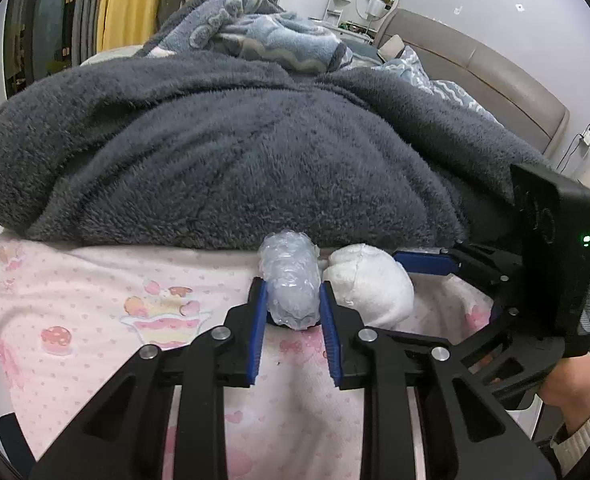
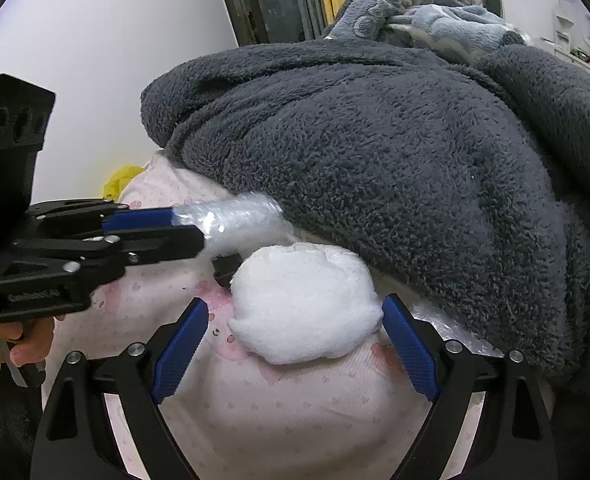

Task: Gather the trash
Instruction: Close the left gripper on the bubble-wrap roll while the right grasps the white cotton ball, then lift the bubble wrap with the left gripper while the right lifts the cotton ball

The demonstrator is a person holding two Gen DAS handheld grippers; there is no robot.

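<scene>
Two scraps lie on the pink sheet (image 1: 95, 300) beside the grey blanket (image 1: 235, 152), neither binned. The left gripper (image 1: 293, 308) pinches the plastic wad (image 1: 291, 280); the right gripper (image 2: 295, 344) straddles the white wad (image 2: 303, 304), jaws wide.

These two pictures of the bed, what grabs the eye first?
A big dark grey fleece blanket heaped across a pink patterned sheet fills most of both views. At its edge lie two scraps: a crumpled clear plastic wad, squeezed between the blue pads of the left tool, and beside it a white tissue ball, sitting loose between the wide-open fingers of the right tool.
</scene>
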